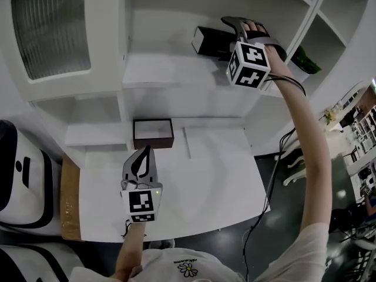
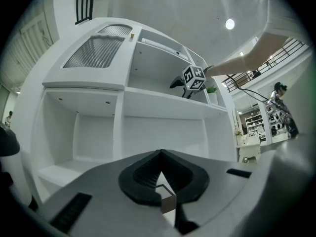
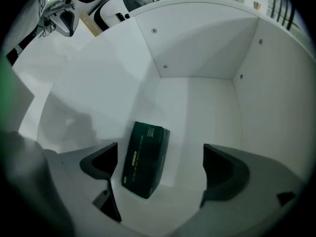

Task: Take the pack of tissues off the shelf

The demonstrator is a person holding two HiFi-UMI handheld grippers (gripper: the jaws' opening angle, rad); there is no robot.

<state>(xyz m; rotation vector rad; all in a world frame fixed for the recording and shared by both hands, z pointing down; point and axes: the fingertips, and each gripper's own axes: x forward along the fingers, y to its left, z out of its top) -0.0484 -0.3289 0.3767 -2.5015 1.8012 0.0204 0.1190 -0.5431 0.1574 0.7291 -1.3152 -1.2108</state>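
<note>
A dark green pack of tissues lies on the white upper shelf; in the head view the pack shows as a dark box. My right gripper is open, reaching into the shelf, its jaws either side of the pack and not touching it. In the head view the right gripper is raised to the shelf. My left gripper hangs shut over the white table, holding nothing; its jaw tips meet.
A dark wooden open box stands on the table at the back under the shelf unit. A green plant sits in the right-hand compartment. White and black machines stand at the left. A cable hangs from my right arm.
</note>
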